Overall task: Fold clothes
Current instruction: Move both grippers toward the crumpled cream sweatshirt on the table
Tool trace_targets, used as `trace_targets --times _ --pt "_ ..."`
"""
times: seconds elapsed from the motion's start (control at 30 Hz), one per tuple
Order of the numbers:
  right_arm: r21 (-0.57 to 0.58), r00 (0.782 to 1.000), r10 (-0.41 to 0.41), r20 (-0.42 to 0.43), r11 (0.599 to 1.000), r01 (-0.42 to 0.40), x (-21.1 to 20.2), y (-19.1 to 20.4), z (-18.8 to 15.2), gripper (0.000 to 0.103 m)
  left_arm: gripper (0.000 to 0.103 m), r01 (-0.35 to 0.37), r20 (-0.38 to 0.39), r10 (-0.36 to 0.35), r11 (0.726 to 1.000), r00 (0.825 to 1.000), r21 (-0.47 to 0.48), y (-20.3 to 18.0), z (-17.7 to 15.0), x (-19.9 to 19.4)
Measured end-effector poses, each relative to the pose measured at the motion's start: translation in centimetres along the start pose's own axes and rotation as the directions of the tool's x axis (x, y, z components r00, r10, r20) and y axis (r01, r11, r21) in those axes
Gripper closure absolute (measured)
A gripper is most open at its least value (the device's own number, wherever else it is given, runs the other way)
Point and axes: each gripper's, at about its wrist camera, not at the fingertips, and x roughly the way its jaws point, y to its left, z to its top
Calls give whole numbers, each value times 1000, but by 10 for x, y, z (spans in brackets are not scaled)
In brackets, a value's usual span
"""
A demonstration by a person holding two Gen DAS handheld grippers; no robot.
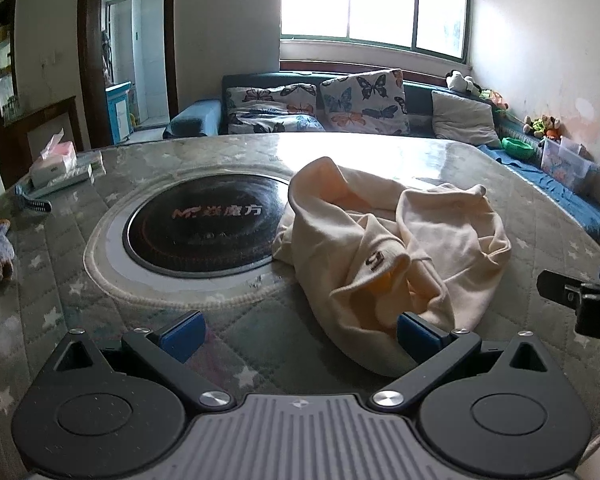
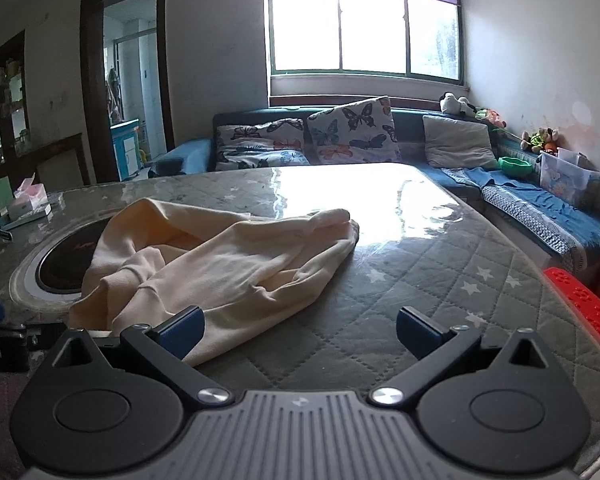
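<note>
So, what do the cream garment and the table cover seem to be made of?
The cream garment looks like soft knit cotton, perhaps sweatshirt fleece: matte, thick rounded folds, ribbed hems. The table cover looks like quilted grey fabric with stitched diamonds and white stars, apparently under a clear glossy plastic sheet, as the window glare and wrinkles suggest.

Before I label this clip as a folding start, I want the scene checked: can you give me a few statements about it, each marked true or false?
1. The cream garment lies crumpled on the table. True.
2. The left gripper is shut on the garment. False: its jaws stand open, holding nothing.
3. The right gripper is open. True.
4. The garment fully covers the round black cooktop. False: only its edge overlaps it.
5. A tissue box sits on the table. True.
</note>
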Motion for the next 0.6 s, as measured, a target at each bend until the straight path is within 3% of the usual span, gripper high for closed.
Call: trace_targets --times 0.3,0.6 --pt "-36 1000 4 -7 999 -4 15 1 12 1 0 -6 31 4 997 1000 75 -7 27 16" --pt "-26 999 28 -24 999 -29 46 -10 48 9 3 -2 86 -8 993 996 121 -10 85 50"
